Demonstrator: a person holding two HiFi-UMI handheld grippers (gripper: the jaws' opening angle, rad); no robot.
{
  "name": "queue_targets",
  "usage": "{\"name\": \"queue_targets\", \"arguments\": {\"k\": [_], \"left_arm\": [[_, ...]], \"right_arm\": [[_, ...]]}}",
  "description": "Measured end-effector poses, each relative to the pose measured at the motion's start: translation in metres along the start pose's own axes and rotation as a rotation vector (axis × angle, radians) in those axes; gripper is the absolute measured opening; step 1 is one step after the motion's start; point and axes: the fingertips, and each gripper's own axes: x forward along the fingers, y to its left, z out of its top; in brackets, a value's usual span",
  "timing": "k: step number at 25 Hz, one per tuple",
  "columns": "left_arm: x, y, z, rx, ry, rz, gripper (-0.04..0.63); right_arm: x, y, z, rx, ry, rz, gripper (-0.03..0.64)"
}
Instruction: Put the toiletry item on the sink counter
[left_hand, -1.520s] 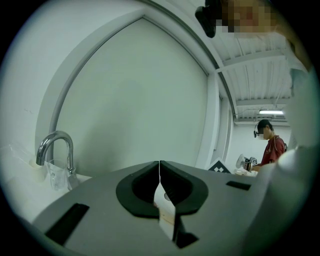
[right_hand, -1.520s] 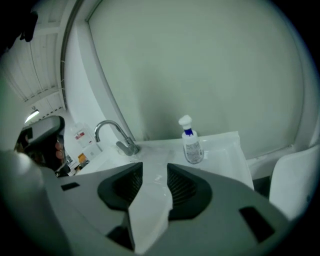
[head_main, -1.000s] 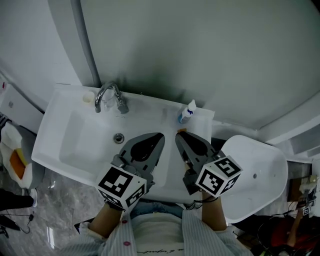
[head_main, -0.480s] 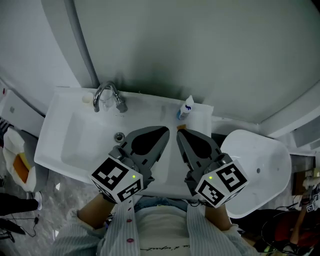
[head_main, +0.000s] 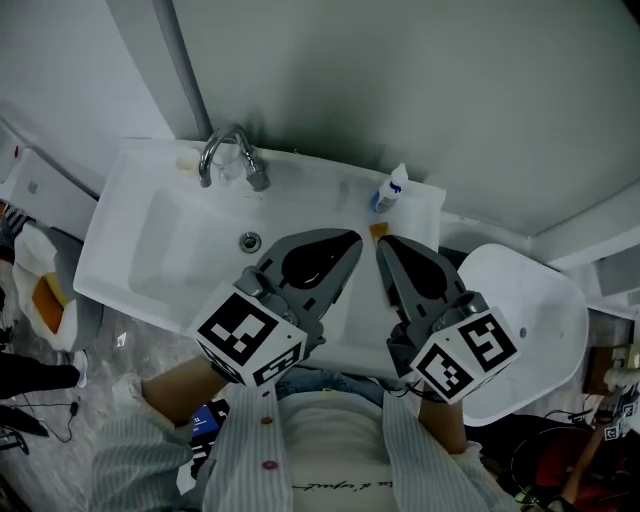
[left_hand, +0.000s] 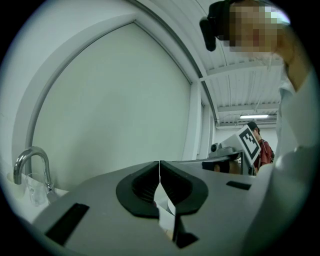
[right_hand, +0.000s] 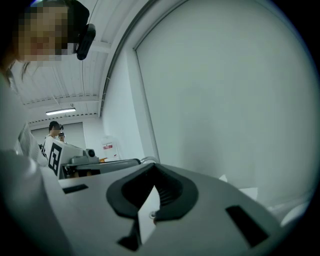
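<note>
Head view: white sink counter (head_main: 125, 195) against a grey-green wall panel (head_main: 400, 80). Basin takes the left and middle of the counter, with the drain (head_main: 250, 240) in its floor. Faucet (head_main: 232, 158) at the back edge, left of centre. The left gripper view shows a clear cup (left_hand: 35, 189) just beside the faucet's foot.

Toiletry bottle (head_main: 392, 190), white with a blue label, stands upright near the back right corner of the counter, held by nothing. A small orange thing (head_main: 378, 231) lies on the counter just in front of it, between the bottle and the gripper tips; too small to identify.

Left gripper (head_main: 352, 240) and right gripper (head_main: 383, 243) hover side by side over the front right part of the counter, tips angled toward each other and well short of the bottle. Left gripper view: jaws together at the tips, nothing between them. Right gripper view: jaws likewise pressed together, empty.

Beyond the counter's right edge, a white toilet lid (head_main: 520, 320). Beyond the left edge, a white and orange bag (head_main: 40, 300) on the grey floor. Striped sleeves along the bottom of the view. Both gripper views show other people far off in the room.
</note>
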Motion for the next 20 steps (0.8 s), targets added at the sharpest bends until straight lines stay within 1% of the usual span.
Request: {"name": "queue_targets", "arguments": {"k": [4, 20], "left_arm": [[0.003, -0.007, -0.002, 0.011, 0.012, -0.026, 0.018], [-0.001, -0.007, -0.003, -0.011, 0.02, -0.041, 0.018]], "right_arm": [[-0.001, -0.002, 0.001, -0.002, 0.001, -0.005, 0.008], [0.003, 0.0, -0.009, -0.012, 0.039, -0.011, 0.008]]}}
